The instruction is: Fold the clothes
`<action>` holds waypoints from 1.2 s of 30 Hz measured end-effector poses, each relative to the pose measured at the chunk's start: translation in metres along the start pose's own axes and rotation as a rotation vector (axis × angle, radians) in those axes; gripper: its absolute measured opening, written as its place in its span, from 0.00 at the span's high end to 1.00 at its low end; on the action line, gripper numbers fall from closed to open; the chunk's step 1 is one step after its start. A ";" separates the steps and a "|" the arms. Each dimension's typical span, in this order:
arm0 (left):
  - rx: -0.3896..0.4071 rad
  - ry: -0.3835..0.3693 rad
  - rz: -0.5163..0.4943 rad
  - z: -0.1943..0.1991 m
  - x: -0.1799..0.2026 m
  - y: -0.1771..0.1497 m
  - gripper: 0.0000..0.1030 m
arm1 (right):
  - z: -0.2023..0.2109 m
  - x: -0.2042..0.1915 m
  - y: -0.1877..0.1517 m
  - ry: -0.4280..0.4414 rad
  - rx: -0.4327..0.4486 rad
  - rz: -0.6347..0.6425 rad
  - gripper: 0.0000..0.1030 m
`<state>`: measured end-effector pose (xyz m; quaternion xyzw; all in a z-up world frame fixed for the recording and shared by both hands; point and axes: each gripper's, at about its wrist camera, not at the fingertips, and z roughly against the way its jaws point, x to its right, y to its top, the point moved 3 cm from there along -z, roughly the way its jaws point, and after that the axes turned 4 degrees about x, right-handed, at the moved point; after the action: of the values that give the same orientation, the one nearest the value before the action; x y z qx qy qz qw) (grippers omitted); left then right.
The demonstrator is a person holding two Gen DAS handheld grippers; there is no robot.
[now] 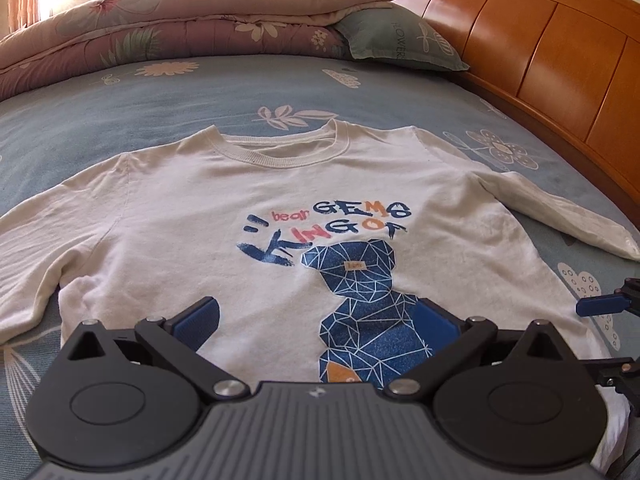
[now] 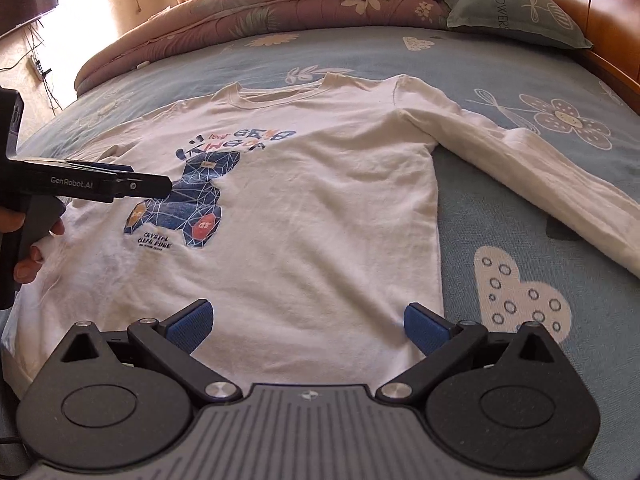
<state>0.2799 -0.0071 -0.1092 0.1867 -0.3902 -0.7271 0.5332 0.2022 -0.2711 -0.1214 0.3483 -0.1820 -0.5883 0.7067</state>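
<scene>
A white long-sleeved shirt [image 1: 200,216] with a blue bear print lies flat, front up, on the bed; it also shows in the right wrist view [image 2: 320,208]. Its right sleeve [image 2: 540,172] stretches out to the right. My left gripper [image 1: 316,320] is open and empty above the shirt's lower middle, over the bear print. My right gripper [image 2: 306,324] is open and empty above the shirt's lower right hem. The left gripper also shows from the side in the right wrist view [image 2: 120,180], and the right gripper's blue fingertip [image 1: 600,306] shows in the left wrist view.
The bed has a blue flowered sheet [image 1: 160,96]. A folded pink quilt [image 1: 160,28] and a green pillow [image 1: 400,36] lie at the far end. A wooden headboard [image 1: 540,40] runs along the right. The bed's left edge drops to the floor [image 2: 24,92].
</scene>
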 end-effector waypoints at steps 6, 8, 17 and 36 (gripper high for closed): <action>0.067 0.048 0.030 0.011 -0.021 0.013 0.01 | -0.049 -0.020 0.068 0.052 0.074 0.136 0.00; 0.074 0.062 0.053 0.012 -0.029 0.015 0.01 | -0.073 -0.029 0.087 0.079 0.080 0.176 0.00; 0.043 0.046 0.057 0.005 -0.031 0.009 0.01 | -0.121 -0.002 0.093 0.025 0.049 0.189 0.00; -0.063 0.010 0.022 -0.013 -0.009 -0.011 0.01 | -0.060 0.014 0.046 -0.051 -0.012 0.148 0.00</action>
<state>0.2855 -0.0024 -0.1273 0.1691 -0.3667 -0.7321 0.5486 0.2775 -0.2651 -0.1325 0.3146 -0.2216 -0.5442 0.7455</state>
